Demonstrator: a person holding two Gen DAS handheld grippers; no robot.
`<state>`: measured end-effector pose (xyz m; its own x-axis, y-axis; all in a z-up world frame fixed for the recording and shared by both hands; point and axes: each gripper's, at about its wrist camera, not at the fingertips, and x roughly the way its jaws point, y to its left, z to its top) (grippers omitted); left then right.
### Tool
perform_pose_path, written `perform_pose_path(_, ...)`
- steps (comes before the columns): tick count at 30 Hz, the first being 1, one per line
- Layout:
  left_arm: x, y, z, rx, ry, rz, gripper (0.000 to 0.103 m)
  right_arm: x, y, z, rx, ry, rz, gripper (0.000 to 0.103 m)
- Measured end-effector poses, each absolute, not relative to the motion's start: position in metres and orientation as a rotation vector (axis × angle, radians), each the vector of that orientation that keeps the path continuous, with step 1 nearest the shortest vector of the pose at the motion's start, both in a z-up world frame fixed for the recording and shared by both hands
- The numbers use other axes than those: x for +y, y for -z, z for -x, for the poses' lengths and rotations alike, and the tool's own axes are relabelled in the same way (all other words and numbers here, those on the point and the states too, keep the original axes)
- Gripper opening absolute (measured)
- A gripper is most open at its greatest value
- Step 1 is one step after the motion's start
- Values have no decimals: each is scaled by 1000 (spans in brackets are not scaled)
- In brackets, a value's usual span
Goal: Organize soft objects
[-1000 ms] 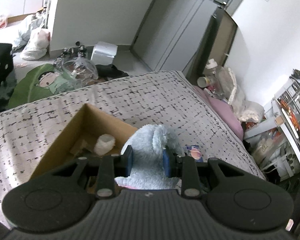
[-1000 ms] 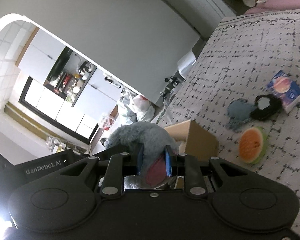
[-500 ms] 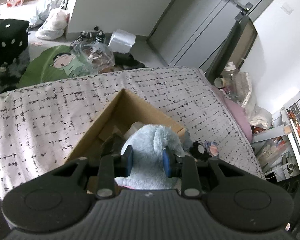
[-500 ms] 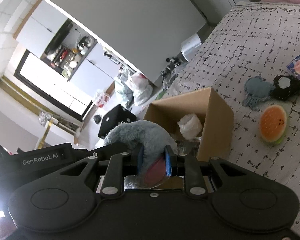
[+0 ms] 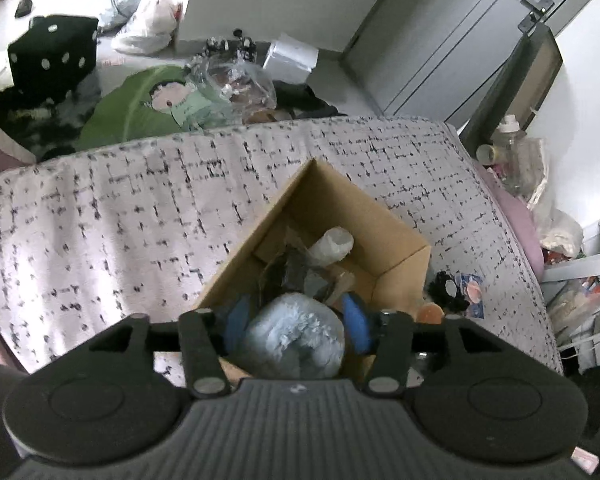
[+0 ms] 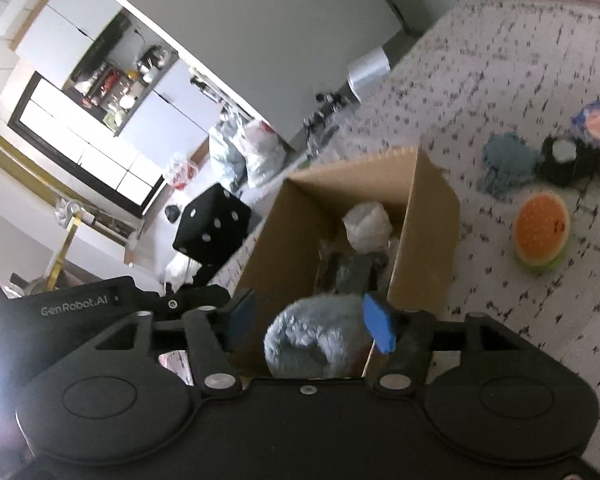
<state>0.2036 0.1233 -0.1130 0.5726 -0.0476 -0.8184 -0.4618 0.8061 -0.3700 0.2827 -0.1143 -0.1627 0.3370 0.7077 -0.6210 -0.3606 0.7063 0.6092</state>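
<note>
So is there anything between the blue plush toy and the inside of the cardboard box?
Nothing visible. The blue plush toy sits over the open cardboard box, both jaws opening around it. Below lie only a white wad and dark items.

Both handheld tools are built alike in matte black plastic. The left gripper has a broad ribbed grey-black body, two large round discs set into its shoulders, and two straight black finger arms, each fixed with a silver screw and tipped with a blue foam pad. The right gripper has the same discs, silver screws and blue pads, with a smooth body and the white lettering "GenRobot.AI" on its left side.
</note>
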Motion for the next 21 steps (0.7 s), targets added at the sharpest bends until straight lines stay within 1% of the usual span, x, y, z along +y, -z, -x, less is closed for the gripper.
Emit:
perform_pose_path(2,121,107,-203,928,-270,581,60,-119,159,-283,993,-716,-407,68)
perform_pose_path(4,117,102,-203,908,-274,562,66,-124,157,-287,992,-703,-417,70)
perform_pose_path(5,115,100,-205,900,-275,553,67,-126,156,-288,992,-695,-422,72)
perform_pose_path(8,106,95,-208,887,-280,526,74,-138,153,-292,985,-657,-428,80)
perform_pose_path(10,100,92,-210,877,-284,512,76,-143,149,-295,977,-642,-429,81)
perform_pose_path(11,98,91,-211,873,-284,506,76,-147,147,-296,972,-638,-431,83)
perform_pose_path(12,95,90,-211,872,-283,500,77,-150,145,-298,965,-631,-433,90)
perform_pose_path(13,92,88,-213,872,-282,494,77,-154,143,-298,954,-625,-437,93)
perform_pose_path(18,78,82,-218,860,-272,469,78,-172,138,-302,927,-605,-455,94)
perform_pose_path(21,68,80,-221,846,-266,458,82,-186,134,-305,915,-574,-476,97)
